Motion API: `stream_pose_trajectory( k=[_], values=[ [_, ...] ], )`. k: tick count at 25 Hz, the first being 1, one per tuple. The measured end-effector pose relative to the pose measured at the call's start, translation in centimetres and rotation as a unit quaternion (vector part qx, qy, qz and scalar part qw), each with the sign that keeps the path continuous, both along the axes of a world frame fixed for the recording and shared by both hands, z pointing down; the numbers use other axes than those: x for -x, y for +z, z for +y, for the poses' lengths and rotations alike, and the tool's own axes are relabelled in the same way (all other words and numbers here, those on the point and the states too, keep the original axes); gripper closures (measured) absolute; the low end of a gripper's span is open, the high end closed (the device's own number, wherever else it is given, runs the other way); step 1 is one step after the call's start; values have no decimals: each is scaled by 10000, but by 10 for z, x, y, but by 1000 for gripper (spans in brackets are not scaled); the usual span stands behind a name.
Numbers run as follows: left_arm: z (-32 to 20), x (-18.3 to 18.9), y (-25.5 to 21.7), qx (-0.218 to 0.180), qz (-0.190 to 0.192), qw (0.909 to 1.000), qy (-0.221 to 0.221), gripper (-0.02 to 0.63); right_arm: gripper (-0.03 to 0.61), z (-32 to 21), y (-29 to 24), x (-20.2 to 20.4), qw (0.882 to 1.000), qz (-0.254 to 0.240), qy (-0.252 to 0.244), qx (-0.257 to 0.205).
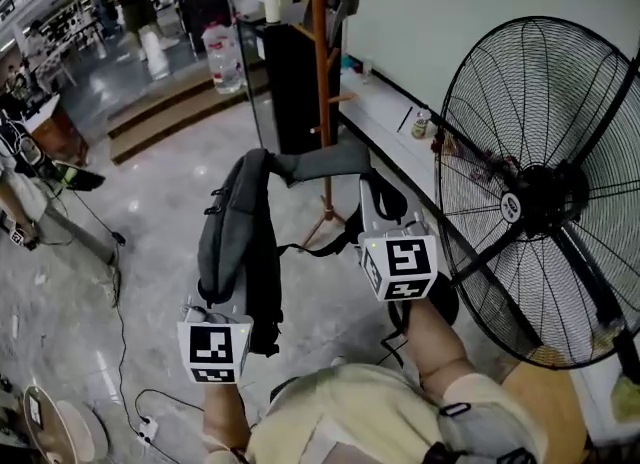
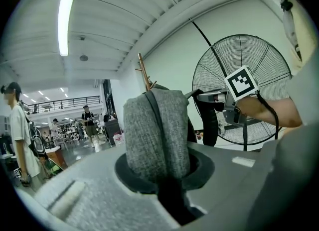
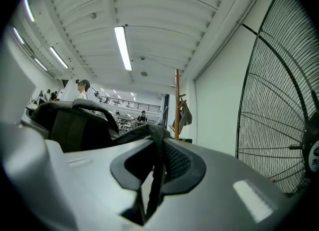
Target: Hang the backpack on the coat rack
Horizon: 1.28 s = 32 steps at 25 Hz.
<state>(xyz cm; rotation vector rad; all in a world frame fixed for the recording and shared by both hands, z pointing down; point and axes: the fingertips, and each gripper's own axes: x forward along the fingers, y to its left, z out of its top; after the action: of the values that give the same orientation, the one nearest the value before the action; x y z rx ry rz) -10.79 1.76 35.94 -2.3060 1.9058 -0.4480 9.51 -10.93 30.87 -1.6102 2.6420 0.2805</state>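
Hanging between the two tools in the head view, the grey backpack (image 1: 237,227) sags clear of the floor, short of the wooden coat rack (image 1: 321,72). It looks soft, floppy and probably light, so a strap or top loop is the sensible hold. The left gripper (image 1: 232,297) and right gripper (image 1: 372,202) each grasp it. In the left gripper view the jaws are clamped on a padded woven shoulder strap (image 2: 157,135), thick and unlikely to slip. In the right gripper view the jaws pinch a thin, limp strap (image 3: 155,170). No brand or writing is legible: the marker cubes bear only patterns, and the fan (image 1: 540,192) hub label is too small to read
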Motion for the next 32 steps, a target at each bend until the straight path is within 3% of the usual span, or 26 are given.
stream_pose_trajectory(
  k=[10,21,32],
  values=[
    [-46,-14,-18,0,46,9999,-128,549,545,-56,-23,-8,9995,-247,-110,-191],
    [-174,19,-42,-236,-24,9993,281,548,545,-163,-59,10,9970,226,215,-708],
    [-273,51,-89,-580,-208,9942,885,548,545,-241,-124,26,9848,524,919,-1377]
  ],
)
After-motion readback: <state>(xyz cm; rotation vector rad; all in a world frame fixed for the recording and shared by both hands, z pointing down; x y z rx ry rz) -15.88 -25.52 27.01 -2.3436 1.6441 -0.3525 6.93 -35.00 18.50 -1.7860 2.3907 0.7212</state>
